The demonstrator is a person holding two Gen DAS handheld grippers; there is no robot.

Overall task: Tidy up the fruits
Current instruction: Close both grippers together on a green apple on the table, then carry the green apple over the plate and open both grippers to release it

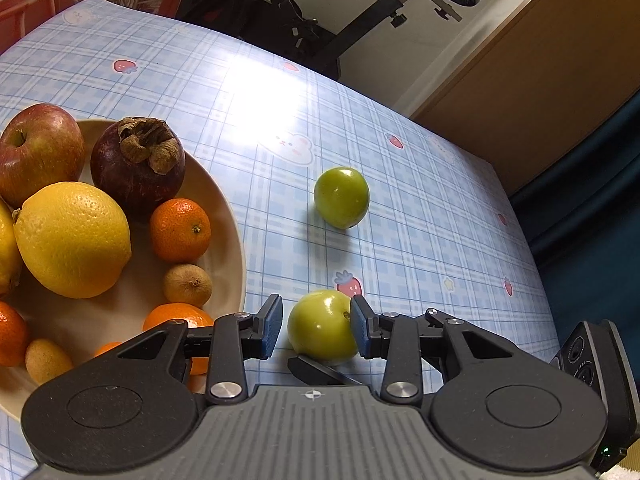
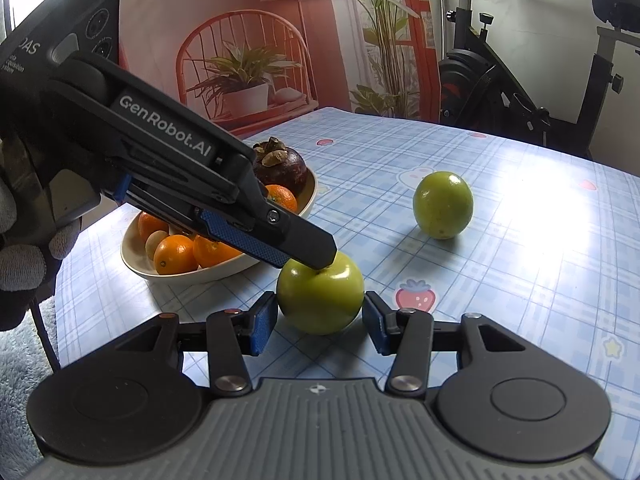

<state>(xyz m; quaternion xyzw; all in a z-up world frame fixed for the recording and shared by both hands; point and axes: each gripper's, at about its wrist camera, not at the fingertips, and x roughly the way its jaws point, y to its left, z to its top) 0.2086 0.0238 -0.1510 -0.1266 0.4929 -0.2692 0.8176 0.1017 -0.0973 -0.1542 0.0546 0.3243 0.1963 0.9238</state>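
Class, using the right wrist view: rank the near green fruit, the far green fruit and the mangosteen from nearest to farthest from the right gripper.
1. Near green fruit: between the fingers of the right gripper, on the table.
2. Far green fruit: farther back, to the right.
3. Mangosteen: in the bowl, back left.

The last two are fairly close in distance.

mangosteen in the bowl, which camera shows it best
The left wrist view. There the mangosteen sits large and unobstructed in the bowl, dried brown calyx and dark purple skin clear. In the right wrist view it is smaller and farther off, its left side hidden behind the left gripper.
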